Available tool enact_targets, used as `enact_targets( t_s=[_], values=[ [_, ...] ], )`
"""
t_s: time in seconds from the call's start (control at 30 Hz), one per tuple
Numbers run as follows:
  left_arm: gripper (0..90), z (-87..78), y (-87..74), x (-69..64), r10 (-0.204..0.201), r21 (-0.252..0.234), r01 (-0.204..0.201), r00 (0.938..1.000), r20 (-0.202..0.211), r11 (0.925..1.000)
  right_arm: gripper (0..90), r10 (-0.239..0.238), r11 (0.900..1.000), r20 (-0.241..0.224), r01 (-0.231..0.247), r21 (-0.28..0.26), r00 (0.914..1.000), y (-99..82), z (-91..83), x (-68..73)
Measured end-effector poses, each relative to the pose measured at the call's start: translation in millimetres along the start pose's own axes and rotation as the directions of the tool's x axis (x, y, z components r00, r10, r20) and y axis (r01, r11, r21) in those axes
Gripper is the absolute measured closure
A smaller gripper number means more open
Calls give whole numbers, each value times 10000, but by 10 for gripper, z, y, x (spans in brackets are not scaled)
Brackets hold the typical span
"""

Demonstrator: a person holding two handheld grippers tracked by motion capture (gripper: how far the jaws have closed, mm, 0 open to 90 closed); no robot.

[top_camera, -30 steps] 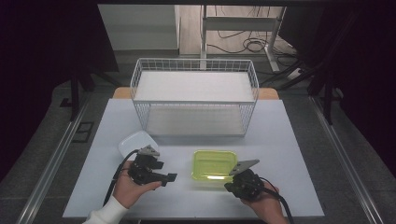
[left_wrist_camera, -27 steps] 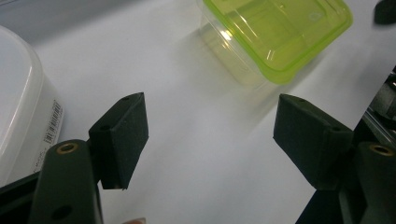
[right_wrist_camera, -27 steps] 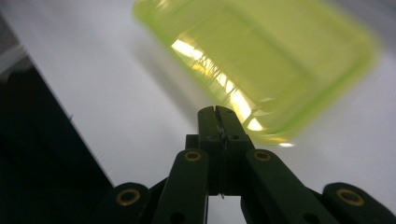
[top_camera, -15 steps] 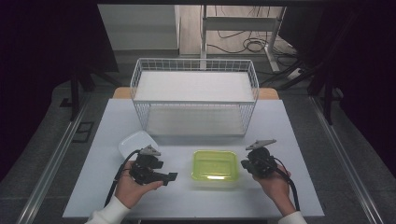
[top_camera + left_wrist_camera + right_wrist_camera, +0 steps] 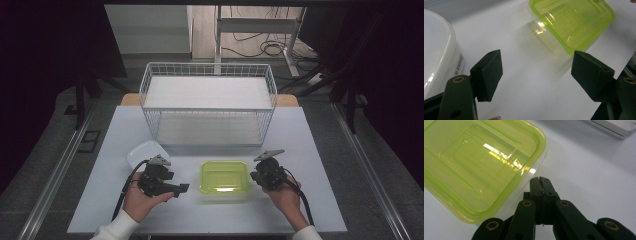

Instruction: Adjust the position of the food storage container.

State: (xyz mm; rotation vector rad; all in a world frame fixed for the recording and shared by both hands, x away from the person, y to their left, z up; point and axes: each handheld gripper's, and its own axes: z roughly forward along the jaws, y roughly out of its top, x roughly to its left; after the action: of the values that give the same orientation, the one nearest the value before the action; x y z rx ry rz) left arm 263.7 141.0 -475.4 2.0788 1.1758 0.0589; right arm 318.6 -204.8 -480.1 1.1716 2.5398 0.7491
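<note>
A clear box with a yellow-green lid (image 5: 224,179) (image 5: 571,23) (image 5: 477,163) lies on the white table near its front edge. My right gripper (image 5: 256,175) (image 5: 540,179) sits just right of the box, jaws pressed together with nothing between them, tips beside the lid's corner. My left gripper (image 5: 181,189) (image 5: 536,72) rests left of the box and is open, its pads wide apart over bare table, pointing toward the box. A white lidded container (image 5: 146,152) (image 5: 437,47) stands behind the left hand.
A white wire basket (image 5: 209,107) stands at the back middle of the table (image 5: 310,145). Dark floor, a metal rail (image 5: 60,170) on the left and cables lie beyond the table's edges.
My right hand has moved from the front right of the green-lidded box up along its right side. The left hand has stayed where it was.
</note>
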Motion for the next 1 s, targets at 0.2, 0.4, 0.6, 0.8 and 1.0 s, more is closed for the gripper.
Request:
enact_targets(
  t_s=[0.2,0.4,0.6,0.8,1.0],
  values=[
    [247,1,-3,7,-26,9,26,10000,-15,10000,891,-360,9993,-265,359,-60,9990,62,81,107],
    [244,-9,-5,11,-43,-21,43,10000,2,10000,888,-224,9988,-411,205,-451,9989,44,24,79],
    [249,-27,-7,16,-142,-199,140,9999,-89,9997,854,498,9937,-502,-546,-984,9975,-84,-145,-52],
    [245,-78,4,9,-457,-659,468,9988,185,9967,543,1026,9792,-1194,-1214,-1627,9875,-213,-305,-124],
    [242,-128,3,12,-626,-1076,659,9974,343,9920,313,1078,9575,-2359,-1647,-2368,9658,-186,-407,-94]
  ],
)
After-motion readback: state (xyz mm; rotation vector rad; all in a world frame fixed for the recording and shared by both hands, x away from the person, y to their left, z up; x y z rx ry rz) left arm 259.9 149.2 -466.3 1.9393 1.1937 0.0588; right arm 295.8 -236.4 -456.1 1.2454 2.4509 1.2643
